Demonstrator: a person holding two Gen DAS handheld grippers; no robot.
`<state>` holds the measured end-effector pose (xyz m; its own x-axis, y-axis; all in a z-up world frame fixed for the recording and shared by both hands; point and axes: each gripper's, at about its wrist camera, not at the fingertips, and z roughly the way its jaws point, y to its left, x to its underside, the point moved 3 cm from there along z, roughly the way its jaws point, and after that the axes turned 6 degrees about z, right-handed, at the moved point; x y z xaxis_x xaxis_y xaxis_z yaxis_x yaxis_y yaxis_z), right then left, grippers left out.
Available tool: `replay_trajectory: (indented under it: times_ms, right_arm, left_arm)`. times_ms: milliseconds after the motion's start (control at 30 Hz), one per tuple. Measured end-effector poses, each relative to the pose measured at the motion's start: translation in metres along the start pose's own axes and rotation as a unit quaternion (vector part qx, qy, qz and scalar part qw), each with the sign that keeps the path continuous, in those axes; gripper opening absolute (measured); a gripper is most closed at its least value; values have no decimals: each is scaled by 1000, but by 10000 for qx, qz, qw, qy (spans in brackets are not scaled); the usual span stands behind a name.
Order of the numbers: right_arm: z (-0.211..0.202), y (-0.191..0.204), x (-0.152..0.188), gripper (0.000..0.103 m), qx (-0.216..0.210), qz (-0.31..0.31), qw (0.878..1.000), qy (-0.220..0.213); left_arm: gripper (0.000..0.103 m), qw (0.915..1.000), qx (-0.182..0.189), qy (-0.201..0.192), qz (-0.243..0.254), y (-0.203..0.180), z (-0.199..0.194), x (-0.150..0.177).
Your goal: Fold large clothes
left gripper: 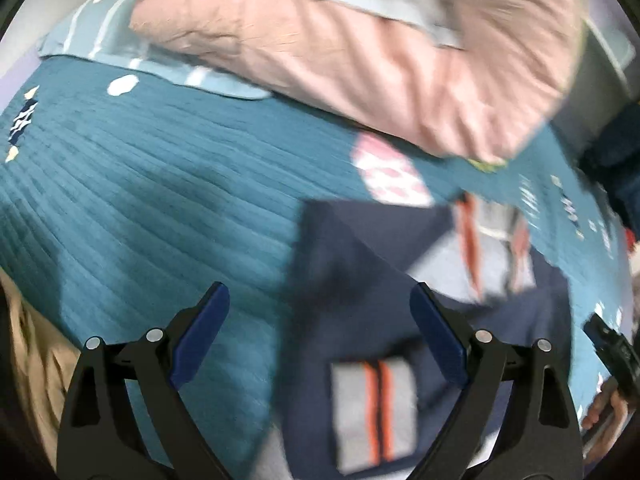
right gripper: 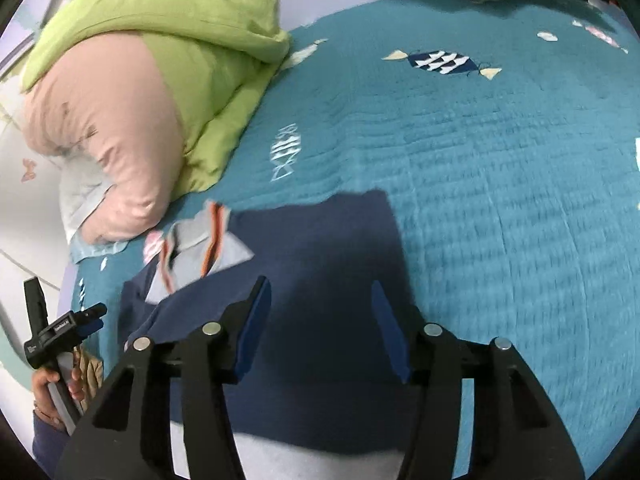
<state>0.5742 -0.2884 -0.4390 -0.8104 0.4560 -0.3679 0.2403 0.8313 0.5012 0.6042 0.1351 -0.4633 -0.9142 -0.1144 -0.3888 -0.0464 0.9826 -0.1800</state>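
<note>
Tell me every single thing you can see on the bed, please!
Shirt: one, navy with grey panels and orange stripes, lying partly folded on the bedspread, under both tools.
Bedspread: one, teal with small fish patterns, covering the bed.
Pink pillow: one, pale pink, at the bed's far edge, left in the right wrist view.
Green duvet: one, lime green, bunched over and beside the pink pillow.
Left tool: one, black with blue pads, open above the shirt's edge.
Right tool: one, black with blue pads, open over the shirt.
Hand: one, holding the left tool's handle.
</note>
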Motion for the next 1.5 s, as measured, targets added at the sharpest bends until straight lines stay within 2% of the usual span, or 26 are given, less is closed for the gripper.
replay_trajectory:
  times_ms: [133, 300, 467, 600, 700, 767, 833, 867, 933, 967, 1133, 1333, 1500]
  right_arm:
    - [21, -17, -23, 54, 8, 388, 9991, 187]
    - [45, -25, -39, 54, -109, 563, 9972, 475]
    - [67, -28, -42, 55, -28, 544, 9954, 788]
    - [75, -20, -45, 57, -31, 369, 9968, 707]
    - [78, -14, -45, 53, 180, 197, 9978, 599]
    - [76, -6, -43, 22, 391, -106, 9978, 533]
    - [71, 0, -39, 16, 372, -277, 9979, 452]
    - [69, 3, -37, 10, 266, -339, 9981, 445]
    - [65, 6, -36, 9, 213, -419, 9983, 355]
    - [62, 8, -36, 9, 99, -406, 9987, 290]
    - [27, 15, -32, 8, -319, -410, 9986, -71]
    - [-24, 22, -18, 8, -671, -387, 9962, -392]
    - [-82, 38, 10, 8, -838, -663, 9923, -625]
  left_arm:
    - [91, 9987, 222, 407, -224, 11, 31, -15]
    - [91, 9978, 239, 594, 168, -4, 50, -21]
    - [91, 9976, 94, 634, 256, -10, 60, -27]
    - [91, 9955, -80, 713, 624, -19, 63, -29]
    - [78, 9936, -331, 684, 841, -23, 63, -30]
    - [66, 9928, -384, 644, 932, -28, 62, -30]
    - [51, 9911, -402, 641, 1093, -34, 58, -30]
    - [36, 9906, -306, 658, 1156, -37, 57, -30]
    - [21, 9895, -340, 638, 1250, -44, 55, -33]
    - [17, 9892, -323, 596, 1298, -47, 52, -32]
    - [13, 9938, 127, 181, 1092, -45, 21, -35]
    - [12, 9919, 413, -394, 1133, -39, -47, -24]
    - [12, 9881, 633, -820, 1138, -52, -101, 12]
